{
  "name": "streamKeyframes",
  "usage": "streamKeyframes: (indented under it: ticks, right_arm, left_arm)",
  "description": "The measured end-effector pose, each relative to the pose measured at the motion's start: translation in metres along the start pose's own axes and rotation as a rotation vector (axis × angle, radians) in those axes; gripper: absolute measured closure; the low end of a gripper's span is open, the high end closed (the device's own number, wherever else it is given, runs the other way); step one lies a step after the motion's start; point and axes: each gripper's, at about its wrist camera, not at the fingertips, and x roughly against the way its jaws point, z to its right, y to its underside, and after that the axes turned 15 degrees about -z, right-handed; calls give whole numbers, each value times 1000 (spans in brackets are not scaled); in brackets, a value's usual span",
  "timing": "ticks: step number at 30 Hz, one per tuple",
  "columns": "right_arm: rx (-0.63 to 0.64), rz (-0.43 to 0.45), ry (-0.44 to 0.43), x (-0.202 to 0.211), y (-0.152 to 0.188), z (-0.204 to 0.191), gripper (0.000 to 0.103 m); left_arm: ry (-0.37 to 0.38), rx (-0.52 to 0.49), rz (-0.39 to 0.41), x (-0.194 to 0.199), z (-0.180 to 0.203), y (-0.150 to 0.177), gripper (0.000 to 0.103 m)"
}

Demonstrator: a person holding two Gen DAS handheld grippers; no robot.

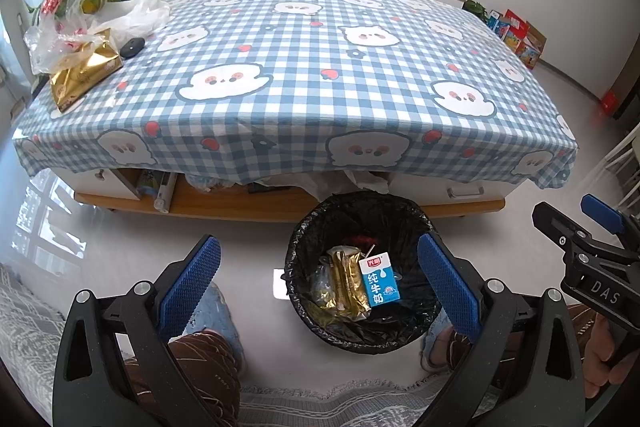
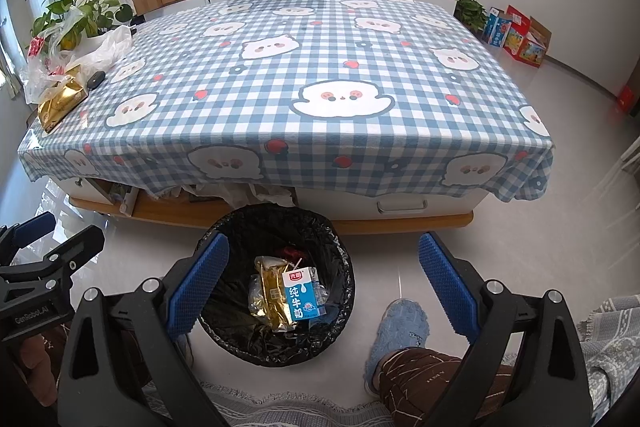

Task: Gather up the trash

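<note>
A round bin with a black liner (image 1: 304,239) (image 2: 340,255) stands on the floor in front of the table. Inside it lie a blue and white milk carton (image 1: 379,281) (image 2: 299,293) and gold wrappers (image 1: 348,283) (image 2: 272,289). My left gripper (image 1: 320,285) hangs open and empty above the bin's left side. My right gripper (image 2: 323,287) is open and empty over the bin's right side. On the table's far left corner sit a gold foil bag (image 1: 86,75) (image 2: 60,103) and crumpled clear plastic bags (image 1: 80,19) (image 2: 92,47).
A low table under a blue checked cloth (image 1: 300,67) (image 2: 320,67) fills the middle. A small black object (image 1: 133,47) lies by the bags. The person's legs in brown trousers (image 1: 208,359) (image 2: 420,371) and blue slippers flank the bin. Plants, boxes and a monitor line the far wall.
</note>
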Motion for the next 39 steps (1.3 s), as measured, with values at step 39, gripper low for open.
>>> streamKeyframes:
  ticks: [39]
  right_arm:
    - [2,-7,-5,-4,3,-4,11]
  left_arm:
    - [-33,17,-6,1,-4,-2,6]
